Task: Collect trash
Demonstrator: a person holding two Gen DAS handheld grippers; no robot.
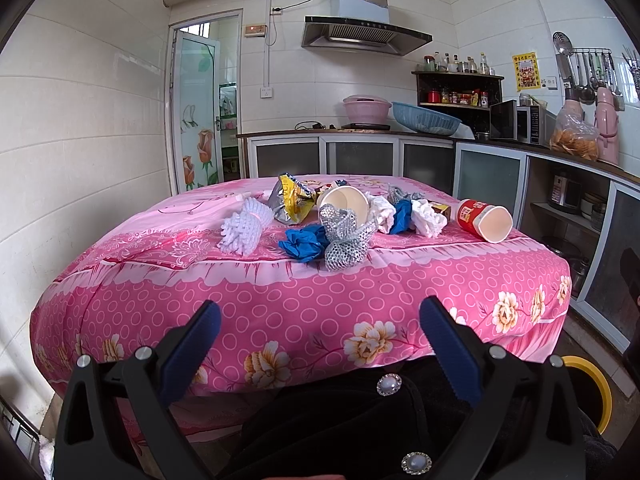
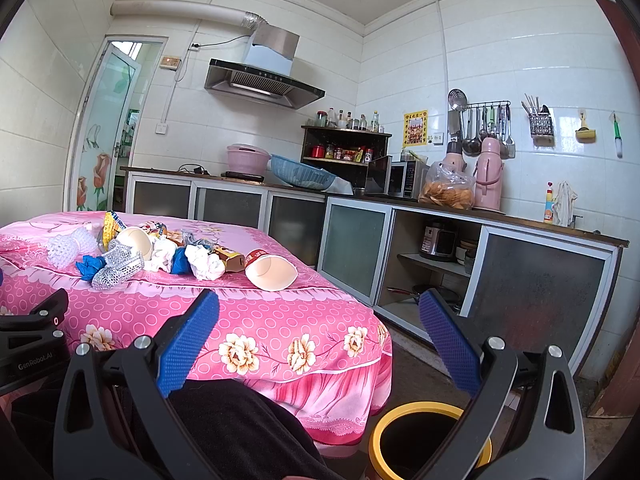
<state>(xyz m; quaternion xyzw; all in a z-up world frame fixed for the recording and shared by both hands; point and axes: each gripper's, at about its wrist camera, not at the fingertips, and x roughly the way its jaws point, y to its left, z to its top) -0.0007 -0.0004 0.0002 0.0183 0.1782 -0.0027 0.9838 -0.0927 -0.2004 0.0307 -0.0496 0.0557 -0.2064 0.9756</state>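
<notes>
Trash lies in a heap on the pink flowered tablecloth: a white foam net, a yellow snack bag, crumpled blue gloves, a silver mesh scrap, white tissue wads and a red paper cup on its side. The red paper cup also shows in the right wrist view. My left gripper hangs open below the table's front edge, holding nothing. Off the table's right corner my right gripper is open and empty, above a yellow-rimmed bin on the floor.
A person's dark-clothed lap sits under both grippers. Kitchen counters with cabinets run along the back and right walls, carrying a microwave, baskets and flasks. A glass door stands at the left.
</notes>
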